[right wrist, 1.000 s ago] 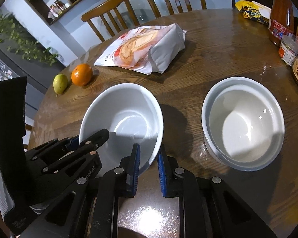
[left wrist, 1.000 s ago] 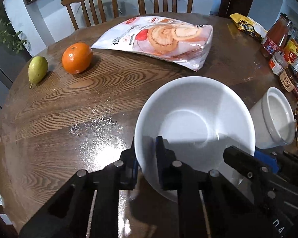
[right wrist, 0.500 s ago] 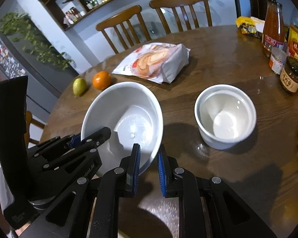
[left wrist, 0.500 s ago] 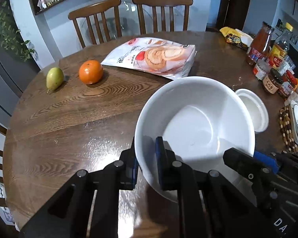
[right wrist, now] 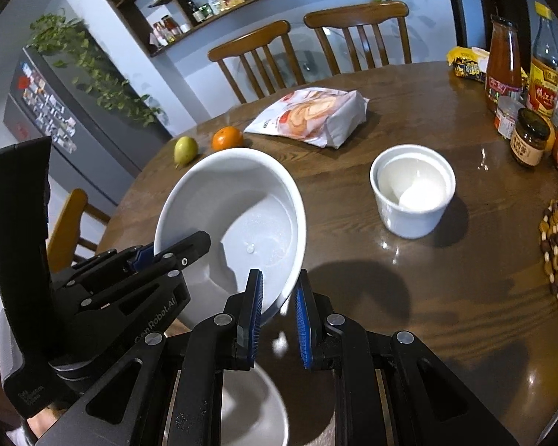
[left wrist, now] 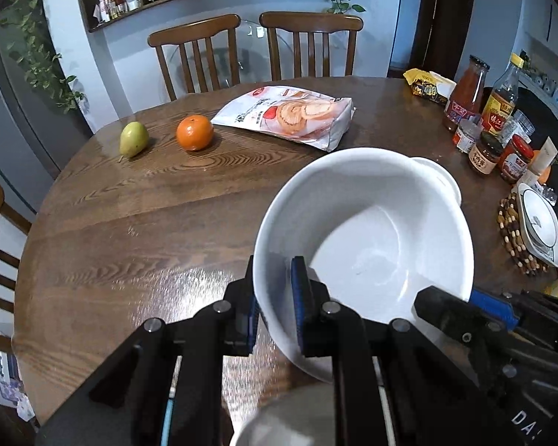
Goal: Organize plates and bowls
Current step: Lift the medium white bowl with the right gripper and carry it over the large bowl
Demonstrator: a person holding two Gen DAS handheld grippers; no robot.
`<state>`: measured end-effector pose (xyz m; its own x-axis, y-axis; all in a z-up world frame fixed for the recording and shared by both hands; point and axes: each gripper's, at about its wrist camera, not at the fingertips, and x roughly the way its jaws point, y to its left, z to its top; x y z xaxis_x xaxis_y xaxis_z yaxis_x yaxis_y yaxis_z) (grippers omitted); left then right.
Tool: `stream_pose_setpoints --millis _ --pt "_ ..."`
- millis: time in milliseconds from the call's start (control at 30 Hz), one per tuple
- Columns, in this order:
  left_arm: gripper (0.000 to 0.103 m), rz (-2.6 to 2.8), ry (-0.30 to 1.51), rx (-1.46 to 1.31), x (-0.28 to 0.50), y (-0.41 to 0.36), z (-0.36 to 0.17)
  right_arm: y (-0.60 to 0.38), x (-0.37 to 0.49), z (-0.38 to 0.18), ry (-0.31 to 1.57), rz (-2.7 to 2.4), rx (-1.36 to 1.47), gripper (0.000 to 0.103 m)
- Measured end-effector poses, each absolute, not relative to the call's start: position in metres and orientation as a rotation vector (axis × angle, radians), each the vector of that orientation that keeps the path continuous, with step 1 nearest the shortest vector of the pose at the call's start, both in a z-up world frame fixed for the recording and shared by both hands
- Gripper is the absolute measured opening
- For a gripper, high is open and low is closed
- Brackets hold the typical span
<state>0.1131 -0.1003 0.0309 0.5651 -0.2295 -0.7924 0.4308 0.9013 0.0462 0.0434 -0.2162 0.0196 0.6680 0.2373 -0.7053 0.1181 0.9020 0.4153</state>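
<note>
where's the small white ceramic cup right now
In the right wrist view the small white ceramic cup stands on the round wooden table, right of the held large white bowl.

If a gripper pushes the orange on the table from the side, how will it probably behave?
The orange looks round and rests free on the smooth, glossy table, so it would probably roll rather than slide. It could well roll toward the pear close beside it. Its skin looks firm, so breakage seems unlikely.

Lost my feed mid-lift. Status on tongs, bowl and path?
Both tongs shut on large white bowl, opposite rims. Bowl off the table, tilted. Small white bowl sits right, apart.
</note>
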Motion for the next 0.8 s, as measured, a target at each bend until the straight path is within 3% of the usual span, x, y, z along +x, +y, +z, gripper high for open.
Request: stream_pose_setpoints --millis 800 --pt "0.014 -0.322 0.948 0.213 0.053 -0.065 0.012 -0.179 -0.01 0.008 0.916 0.169 0.372 0.019"
